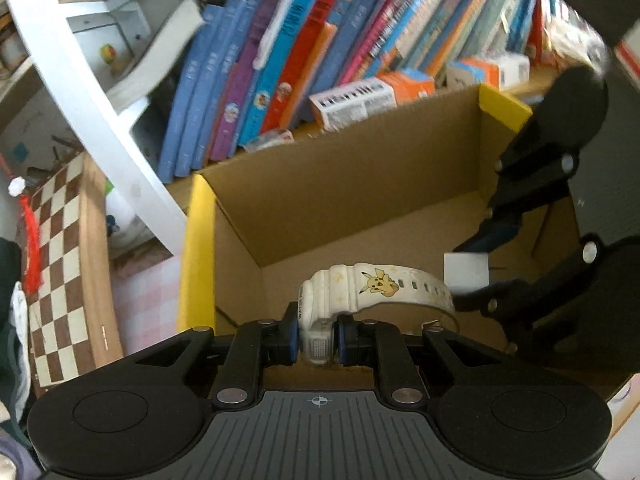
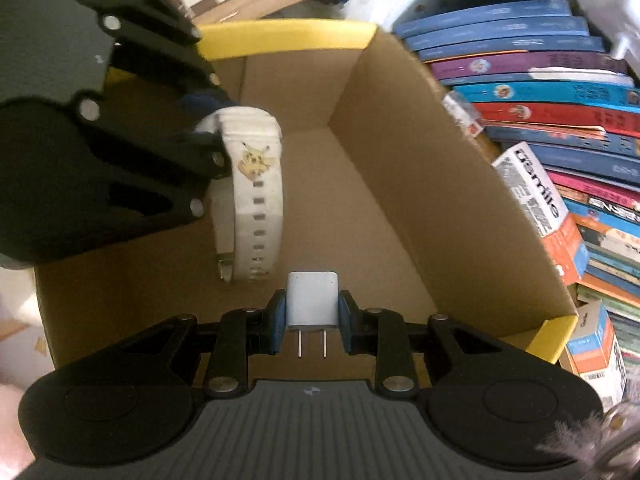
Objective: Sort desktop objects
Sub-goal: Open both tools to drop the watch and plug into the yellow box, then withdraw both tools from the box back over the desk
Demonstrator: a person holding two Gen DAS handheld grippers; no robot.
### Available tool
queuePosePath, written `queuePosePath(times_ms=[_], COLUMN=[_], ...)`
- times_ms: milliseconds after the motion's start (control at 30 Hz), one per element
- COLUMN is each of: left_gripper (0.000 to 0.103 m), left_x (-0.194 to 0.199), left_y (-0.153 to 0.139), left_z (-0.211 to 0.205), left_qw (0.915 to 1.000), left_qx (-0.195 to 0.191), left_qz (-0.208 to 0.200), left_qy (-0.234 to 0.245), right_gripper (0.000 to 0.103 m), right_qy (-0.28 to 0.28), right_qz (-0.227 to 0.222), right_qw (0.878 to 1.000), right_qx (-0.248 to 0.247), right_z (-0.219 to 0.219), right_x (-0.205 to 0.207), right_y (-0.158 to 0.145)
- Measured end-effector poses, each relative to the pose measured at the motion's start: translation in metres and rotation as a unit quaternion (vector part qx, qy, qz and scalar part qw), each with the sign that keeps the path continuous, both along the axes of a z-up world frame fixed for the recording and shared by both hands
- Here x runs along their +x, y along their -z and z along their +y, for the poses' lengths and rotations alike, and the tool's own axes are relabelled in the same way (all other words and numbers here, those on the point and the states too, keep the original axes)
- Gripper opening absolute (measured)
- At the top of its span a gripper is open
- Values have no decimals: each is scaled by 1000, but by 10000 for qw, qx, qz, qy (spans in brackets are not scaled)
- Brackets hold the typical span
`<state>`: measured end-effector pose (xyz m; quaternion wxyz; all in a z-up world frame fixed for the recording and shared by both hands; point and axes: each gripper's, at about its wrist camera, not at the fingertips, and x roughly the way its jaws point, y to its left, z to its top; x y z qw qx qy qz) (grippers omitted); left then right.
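the white watch (image 1: 352, 292) sits clamped in the left tongs (image 1: 318, 338) at lower centre, over the cardboard box (image 1: 340, 184). the white charger plug (image 2: 312, 300) is clamped in the right tongs (image 2: 312, 320) over the same box. dropping-off step; next, both likely need releasing inside, clear of each other.

Watch (image 1: 320, 328) case — "WATER"; other print blurred.

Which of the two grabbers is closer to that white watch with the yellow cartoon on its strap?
The left. The left gripper clamps the white watch itself; the right gripper hangs beside the strap, holding a white charger plug.
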<state>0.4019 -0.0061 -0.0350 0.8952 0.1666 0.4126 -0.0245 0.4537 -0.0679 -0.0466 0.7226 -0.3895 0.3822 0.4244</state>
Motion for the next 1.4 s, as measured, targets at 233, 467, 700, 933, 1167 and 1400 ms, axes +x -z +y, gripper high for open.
queuePosePath(times_ms=[233,467,700,933,1167,1400], left_gripper=[17,22,40,65,78,83], left_x=[-1,-4,-14,-28,-53,-84], left_y=[1,-3,-15,-33,-58,-80], left_z=[-3,-3,-7,-6,-2,5], left_qw=[9997,9998,9993,9977,9941,9894], left_qx=[135,186,298,350,346,230], left_qz=[97,-3,-196,-570,-1031,-1430], left_qy=[183,102,146,60,-4,-84], right_gripper=[25,29,49,64,71,76], right_qy=[-28,-3,199,448,772,1101], right_qz=[140,133,139,-84,-309,-589], right_qw=[9999,9999,9994,9962,9898,9809], right_qx=[-96,-55,232,735,1154,1491], right_z=[0,-2,-6,-18,-33,-49], right_x=[0,-1,0,-8,-22,-52], right_y=[3,2,-6,-32,-60,-88])
